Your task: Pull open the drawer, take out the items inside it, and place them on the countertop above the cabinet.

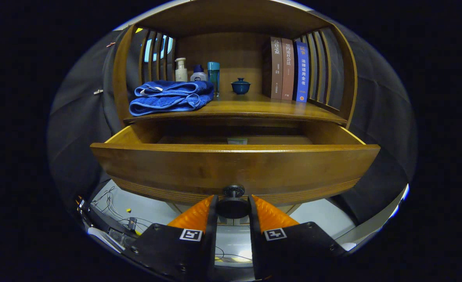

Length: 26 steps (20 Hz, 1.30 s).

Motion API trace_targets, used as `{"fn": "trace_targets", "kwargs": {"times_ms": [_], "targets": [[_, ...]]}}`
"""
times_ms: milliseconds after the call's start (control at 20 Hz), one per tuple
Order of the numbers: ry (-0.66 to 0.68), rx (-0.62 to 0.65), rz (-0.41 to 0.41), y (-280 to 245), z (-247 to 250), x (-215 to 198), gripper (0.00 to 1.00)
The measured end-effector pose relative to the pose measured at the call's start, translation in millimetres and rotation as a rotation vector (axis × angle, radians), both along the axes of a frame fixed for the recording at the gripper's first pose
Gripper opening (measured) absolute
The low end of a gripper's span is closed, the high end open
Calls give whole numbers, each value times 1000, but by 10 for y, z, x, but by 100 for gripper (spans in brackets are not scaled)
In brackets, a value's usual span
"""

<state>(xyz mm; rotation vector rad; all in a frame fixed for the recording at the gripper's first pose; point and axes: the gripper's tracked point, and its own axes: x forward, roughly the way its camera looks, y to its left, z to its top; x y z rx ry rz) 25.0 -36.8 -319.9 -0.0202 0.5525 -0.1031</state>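
Note:
The wooden drawer (235, 166) of the cabinet stands pulled out toward me, its front panel wide across the view. A dark round knob (233, 205) on that panel sits between my two fingers, and my gripper (233, 207) is shut on it. Over the front panel I see into the drawer, where a small pale item (237, 140) lies near the back; most of the drawer floor is hidden. Above it is the wooden countertop (254, 105).
On the countertop lie folded blue towels (170, 98), a pump bottle (181, 70), a small white bottle (198, 73), a teal glass (213, 76), a blue lidded cup (240, 86) and three upright books (287, 68). Cables (109, 203) lie on the floor below.

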Motion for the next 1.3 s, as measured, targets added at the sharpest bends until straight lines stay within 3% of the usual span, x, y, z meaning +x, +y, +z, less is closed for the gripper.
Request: {"fn": "trace_targets", "kwargs": {"times_ms": [400,950,1050,1200,1300], "targets": [[26,53,-6,94,-21,-506,42],[42,65,11,118,-8,-682,43],[27,63,17,157,142,-753,54],[1,66,18,245,512,-811,100],[-15,72,16,252,778,-682,100]]}}
